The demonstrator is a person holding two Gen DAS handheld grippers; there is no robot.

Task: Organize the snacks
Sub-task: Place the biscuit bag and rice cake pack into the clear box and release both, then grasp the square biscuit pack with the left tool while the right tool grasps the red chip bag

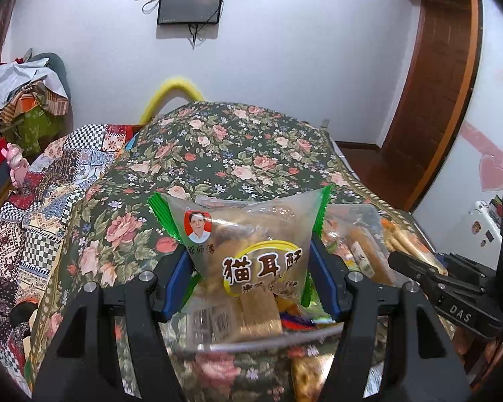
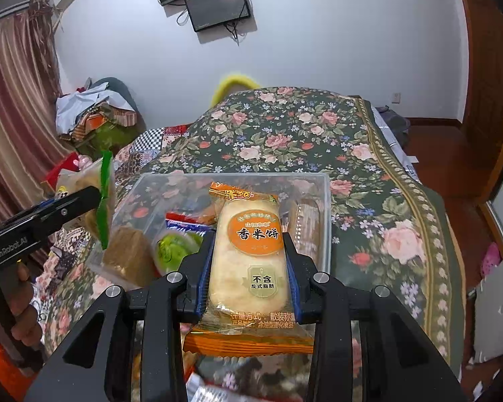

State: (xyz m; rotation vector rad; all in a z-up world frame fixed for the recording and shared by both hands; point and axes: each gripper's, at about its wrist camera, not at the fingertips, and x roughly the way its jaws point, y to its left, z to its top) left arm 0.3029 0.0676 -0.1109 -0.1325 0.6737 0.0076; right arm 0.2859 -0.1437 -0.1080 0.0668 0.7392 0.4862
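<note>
Left gripper [image 1: 249, 264] clamps the green-edged snack bag [image 1: 248, 238]; right gripper [image 2: 249, 268] clamps the orange rice-cracker packet [image 2: 248, 254] over the clear bin [image 2: 323, 221]. Recommend lowering each packet flat into free bin space before releasing, one at a time

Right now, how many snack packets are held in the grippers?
2. The left gripper holds a clear green-edged pastry bag; the right gripper holds an orange rice cracker packet over the clear plastic bin. More snacks lie loose below, partly hidden.
</note>
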